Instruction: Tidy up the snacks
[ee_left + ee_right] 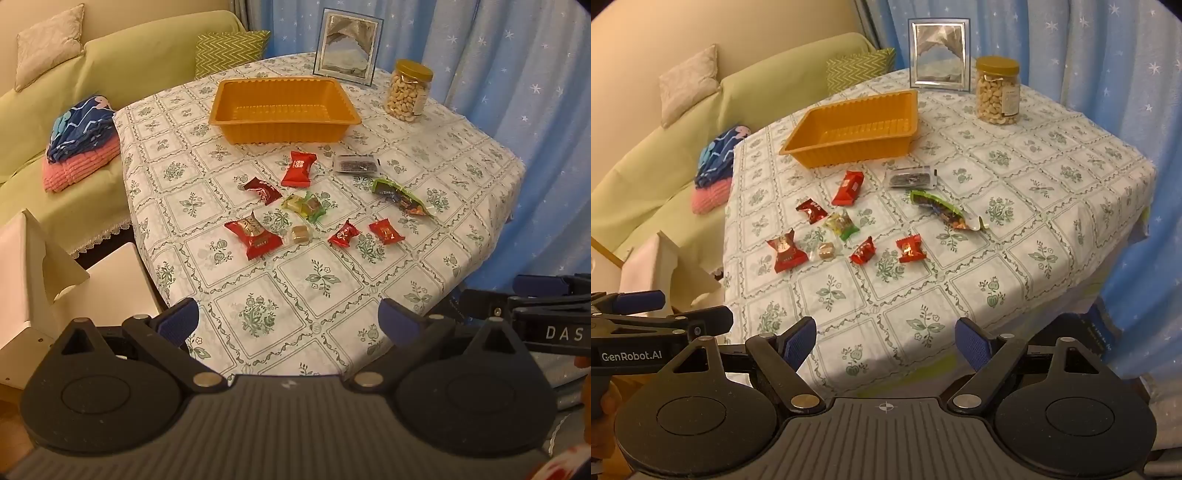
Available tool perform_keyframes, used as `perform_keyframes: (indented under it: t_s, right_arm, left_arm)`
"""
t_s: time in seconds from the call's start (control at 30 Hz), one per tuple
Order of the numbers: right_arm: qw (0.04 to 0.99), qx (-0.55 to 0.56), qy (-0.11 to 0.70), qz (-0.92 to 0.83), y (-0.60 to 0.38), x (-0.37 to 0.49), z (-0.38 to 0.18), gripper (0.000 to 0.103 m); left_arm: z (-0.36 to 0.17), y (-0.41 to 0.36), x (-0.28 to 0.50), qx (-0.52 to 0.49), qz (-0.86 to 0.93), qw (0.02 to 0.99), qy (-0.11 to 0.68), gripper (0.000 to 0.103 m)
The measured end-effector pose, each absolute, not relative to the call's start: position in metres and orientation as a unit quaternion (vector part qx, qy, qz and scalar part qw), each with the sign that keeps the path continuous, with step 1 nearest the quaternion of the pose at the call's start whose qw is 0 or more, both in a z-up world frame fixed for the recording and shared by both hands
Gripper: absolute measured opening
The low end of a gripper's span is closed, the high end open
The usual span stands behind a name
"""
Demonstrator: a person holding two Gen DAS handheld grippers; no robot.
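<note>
Orange tray (236,122) holds nothing; lidded jar (408,92) is full of cashews. Both grippers (288,325) (885,341) gape, grasping nothing.

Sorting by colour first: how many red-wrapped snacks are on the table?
5. One nearest the orange tray at; a dark red one left of it; the largest at front left; two small ones side by side at front right and. None looks hidden.

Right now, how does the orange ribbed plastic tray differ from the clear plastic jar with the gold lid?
The orange ribbed plastic tray is low, wide, open-topped and empty; the clear plastic jar with the gold lid is tall, round, lidded and full of pale nuts. The tray is opaque, the jar see-through. Both stand upright at the far side of the table.
</note>
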State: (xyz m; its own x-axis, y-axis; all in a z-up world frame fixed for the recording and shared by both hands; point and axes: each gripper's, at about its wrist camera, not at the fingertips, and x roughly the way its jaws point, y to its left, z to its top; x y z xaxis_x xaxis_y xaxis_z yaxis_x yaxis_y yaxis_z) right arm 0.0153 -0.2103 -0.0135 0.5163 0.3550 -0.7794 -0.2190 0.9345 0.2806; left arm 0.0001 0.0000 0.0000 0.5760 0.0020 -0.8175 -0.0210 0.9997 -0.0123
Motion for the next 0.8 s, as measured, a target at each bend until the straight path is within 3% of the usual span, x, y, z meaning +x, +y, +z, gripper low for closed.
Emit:
perform_keyframes:
  t_s: [0.8]
  right_arm:
    - [0.868,0.072,0.462,0.164,-0.2087,0.0112,-0.0125,0.082]
  left_arm:
    - [0.0016,-0.0014,-0.001,-0.011,0.003,0.888,0.459,0.103]
